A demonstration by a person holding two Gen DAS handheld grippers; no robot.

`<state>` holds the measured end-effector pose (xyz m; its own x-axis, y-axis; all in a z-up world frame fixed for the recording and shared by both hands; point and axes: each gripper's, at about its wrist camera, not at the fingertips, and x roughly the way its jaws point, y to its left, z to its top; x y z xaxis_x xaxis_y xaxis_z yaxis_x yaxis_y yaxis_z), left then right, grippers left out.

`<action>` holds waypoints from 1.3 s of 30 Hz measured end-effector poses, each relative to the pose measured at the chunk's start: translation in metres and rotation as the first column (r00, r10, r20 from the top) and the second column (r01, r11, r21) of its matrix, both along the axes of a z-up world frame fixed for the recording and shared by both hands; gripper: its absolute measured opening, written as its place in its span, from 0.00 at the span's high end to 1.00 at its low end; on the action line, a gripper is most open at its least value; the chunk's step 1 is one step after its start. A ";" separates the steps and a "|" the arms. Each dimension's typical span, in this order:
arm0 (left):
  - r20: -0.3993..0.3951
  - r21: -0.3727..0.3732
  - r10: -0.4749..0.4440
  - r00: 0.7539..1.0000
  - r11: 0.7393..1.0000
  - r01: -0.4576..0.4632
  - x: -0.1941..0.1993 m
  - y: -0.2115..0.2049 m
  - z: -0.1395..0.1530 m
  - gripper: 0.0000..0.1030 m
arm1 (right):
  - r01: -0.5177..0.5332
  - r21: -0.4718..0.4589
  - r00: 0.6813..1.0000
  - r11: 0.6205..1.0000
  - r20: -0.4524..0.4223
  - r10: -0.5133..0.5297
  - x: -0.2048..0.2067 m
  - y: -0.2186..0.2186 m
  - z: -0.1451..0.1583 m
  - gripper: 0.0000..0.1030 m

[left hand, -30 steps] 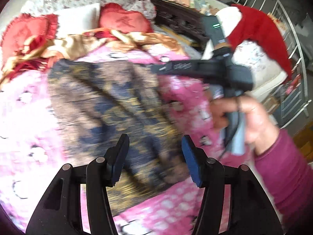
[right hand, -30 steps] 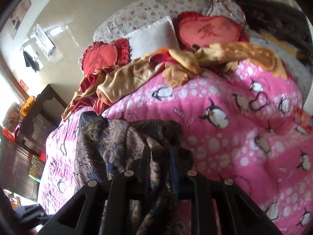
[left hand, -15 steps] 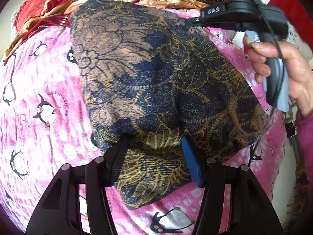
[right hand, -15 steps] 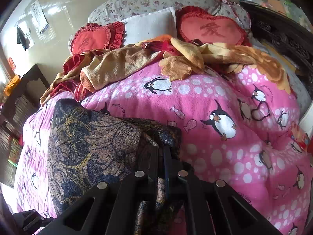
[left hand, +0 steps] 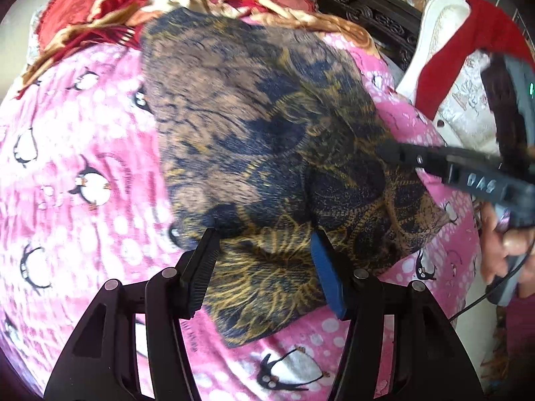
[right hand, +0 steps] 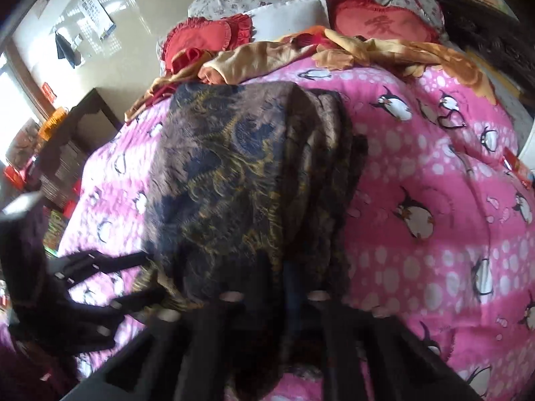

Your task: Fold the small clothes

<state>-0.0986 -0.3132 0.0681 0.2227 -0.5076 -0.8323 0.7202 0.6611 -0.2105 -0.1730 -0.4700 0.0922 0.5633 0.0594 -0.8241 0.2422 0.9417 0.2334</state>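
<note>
A dark blue and gold patterned garment (left hand: 267, 153) lies folded on the pink penguin bedspread (left hand: 83, 153). My left gripper (left hand: 264, 250) is open, its fingers straddling the garment's near edge, resting on the cloth without pinching it. My right gripper (left hand: 388, 152) reaches in from the right over the garment's right side. In the right wrist view the garment (right hand: 240, 180) drapes over the right gripper's fingers and hides them; the left gripper (right hand: 110, 277) shows at lower left, blurred.
Red heart pillows (right hand: 381, 23), a white pillow (right hand: 287, 16) and a gold-orange blanket (right hand: 367, 50) lie at the bed's head. A dark carved cabinet (left hand: 367, 13) and a red and white cloth (left hand: 461, 50) stand right of the bed. A dark nightstand (right hand: 73, 140) stands left.
The garment went from held up to laid down on the bedspread. My right gripper swung down to the garment's right side. My left gripper stayed open at the near edge.
</note>
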 end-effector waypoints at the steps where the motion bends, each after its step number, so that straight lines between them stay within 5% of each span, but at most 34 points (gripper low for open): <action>1: 0.006 -0.008 0.006 1.000 1.000 -0.006 0.000 0.007 0.003 0.46 | 0.003 -0.026 1.000 1.000 0.008 -0.003 -0.006 -0.001 0.001 0.98; 6: -0.001 0.035 0.042 0.999 0.999 -0.042 0.010 0.018 -0.007 0.44 | 0.089 -0.089 0.992 0.992 -0.076 -0.096 -0.023 -0.022 -0.022 1.00; 10: -0.023 0.004 0.071 0.997 0.997 -0.071 0.015 0.023 -0.009 0.44 | 0.195 0.075 0.977 0.978 0.072 -0.201 -0.031 -0.046 0.003 0.99; 14: 0.009 -0.005 0.074 0.997 0.997 -0.074 0.017 0.015 -0.002 0.44 | 0.147 -0.014 0.979 0.989 0.144 -0.143 0.006 -0.035 0.025 0.97; 18: 0.015 -0.014 0.081 0.997 0.997 -0.081 0.023 0.006 0.001 0.44 | 0.160 -0.014 0.986 0.987 0.059 -0.159 0.053 -0.039 0.009 0.78; 20: 0.024 -0.014 0.082 0.996 0.997 -0.082 0.025 0.004 0.002 0.44 | 0.189 -0.015 0.981 0.982 0.037 -0.189 0.062 -0.043 0.000 0.78; 22: 0.027 -0.017 0.088 0.996 0.996 -0.087 0.029 0.003 0.002 0.44 | 0.206 -0.014 0.977 0.978 0.048 -0.205 0.060 -0.042 -0.001 0.77; 26: 0.010 -0.027 0.100 0.995 0.995 -0.100 0.038 0.000 0.000 0.44 | 0.233 -0.049 0.971 0.971 0.059 -0.230 0.045 -0.036 0.004 0.59; 29: 0.007 -0.022 0.109 0.994 0.994 -0.109 0.041 -0.003 -0.004 0.44 | 0.191 -0.027 0.980 0.981 0.052 -0.190 0.043 -0.034 -0.002 0.62; 31: 0.004 -0.013 0.113 0.994 0.993 -0.113 0.043 -0.006 -0.007 0.44 | 0.178 -0.046 0.983 0.983 0.053 -0.176 0.047 -0.033 -0.007 0.82; 35: 0.021 -0.008 0.108 0.994 0.994 -0.108 0.042 -0.006 -0.007 0.44 | 0.184 -0.058 0.979 0.981 0.101 -0.177 0.040 -0.037 0.005 0.97; 39: 0.018 0.001 0.117 0.993 0.993 -0.117 0.045 -0.008 -0.011 0.44 | 0.215 -0.061 0.975 0.975 0.068 -0.211 0.041 -0.047 -0.012 0.98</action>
